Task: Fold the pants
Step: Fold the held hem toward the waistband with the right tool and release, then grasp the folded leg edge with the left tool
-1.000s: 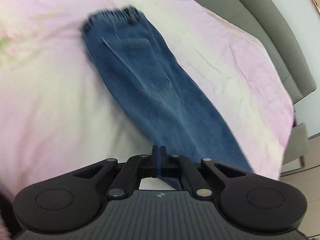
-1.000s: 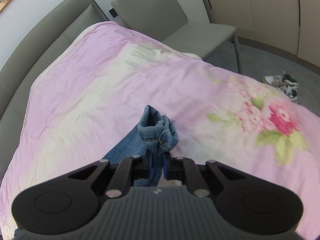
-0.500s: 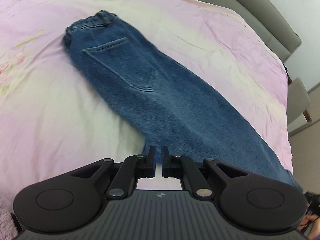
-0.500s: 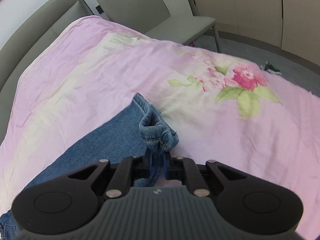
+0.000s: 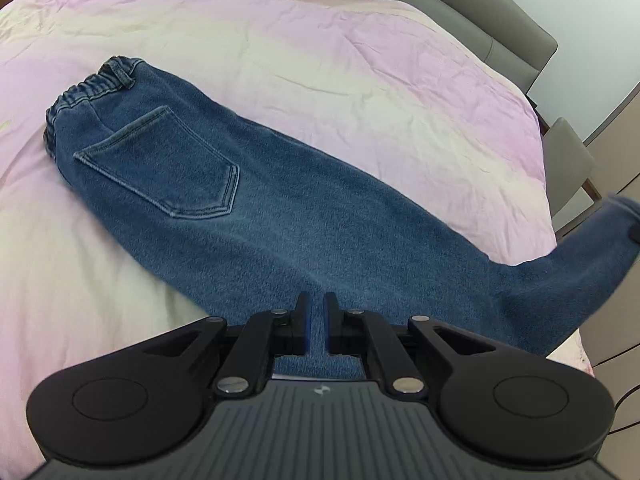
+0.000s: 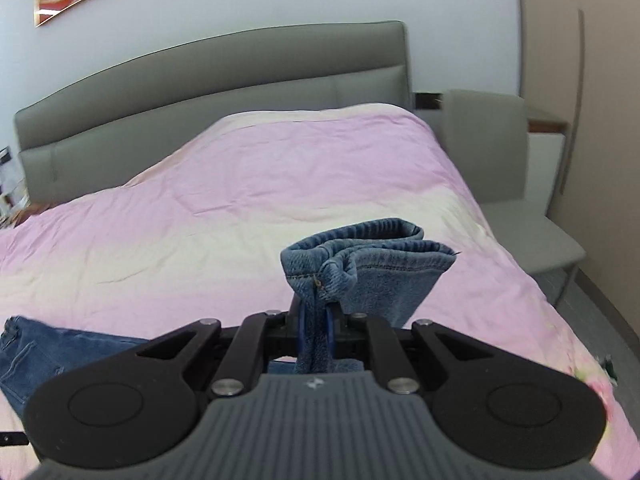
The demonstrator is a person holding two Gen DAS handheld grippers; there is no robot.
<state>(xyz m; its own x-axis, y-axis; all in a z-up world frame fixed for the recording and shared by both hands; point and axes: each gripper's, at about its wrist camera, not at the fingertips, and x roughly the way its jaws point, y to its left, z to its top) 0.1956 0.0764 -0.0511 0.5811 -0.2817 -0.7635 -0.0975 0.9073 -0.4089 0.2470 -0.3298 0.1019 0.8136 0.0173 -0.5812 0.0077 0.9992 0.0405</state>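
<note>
Blue denim pants [image 5: 248, 204] lie folded lengthwise on the pink bedspread [image 5: 360, 80], waistband at the far left, back pocket up. My left gripper [image 5: 316, 312] hovers over the lower leg, jaws slightly apart, holding nothing. The leg ends rise off the bed at the right [image 5: 592, 248]. My right gripper [image 6: 316, 320] is shut on the pants' hem [image 6: 368, 264] and holds the cuffs up above the bed. The waist end shows at the lower left of the right wrist view [image 6: 48, 352].
A grey padded headboard [image 6: 200, 92] stands at the back of the bed. A grey chair [image 6: 520, 200] stands at the bed's right side, next to beige wardrobe doors [image 6: 600, 80]. The bedspread's right edge [image 5: 544, 184] drops off near the chair.
My left gripper let go of the pants and opened slightly. My right gripper lifted the hem and swung it round toward the headboard. The pants settled flat on the bed.
</note>
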